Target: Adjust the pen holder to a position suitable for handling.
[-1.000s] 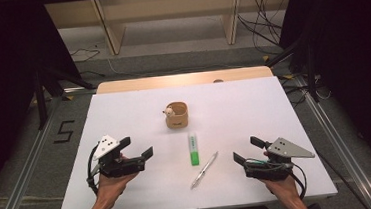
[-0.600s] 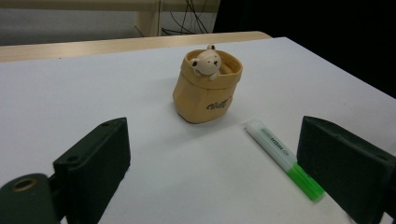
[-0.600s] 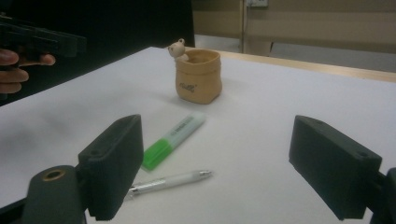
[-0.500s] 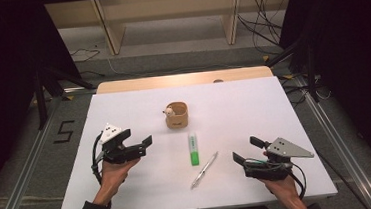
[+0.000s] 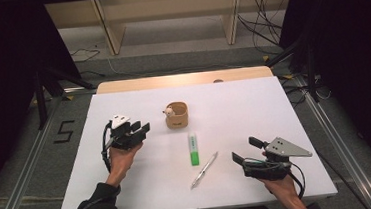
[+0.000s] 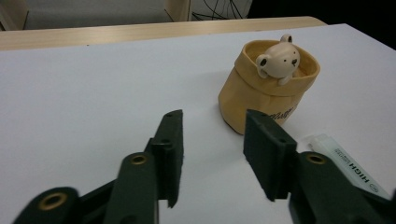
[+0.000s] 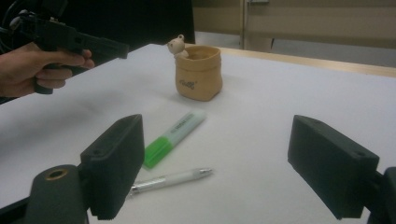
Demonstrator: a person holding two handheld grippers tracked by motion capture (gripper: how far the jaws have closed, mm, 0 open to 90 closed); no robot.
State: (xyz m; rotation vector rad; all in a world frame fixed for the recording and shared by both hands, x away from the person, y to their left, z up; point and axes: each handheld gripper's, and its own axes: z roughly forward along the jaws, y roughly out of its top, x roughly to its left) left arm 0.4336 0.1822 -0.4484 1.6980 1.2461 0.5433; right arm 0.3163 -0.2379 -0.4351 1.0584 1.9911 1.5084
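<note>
Your left tongs hovered over the left half of the desk, jaws apart with nothing between them; they had just been closing. They pointed toward the one tan pouch with a bear figure peeking over its rim, near the desk's middle and closer to the far edge, well apart from the tongs. Toward the near edge from it lay one green highlighter, then one white pen just beside it. Your right tongs sat near the near right corner, jaws wide and holding nothing. Bare desk lay open along the far edge, the left edge and the right side.
</note>
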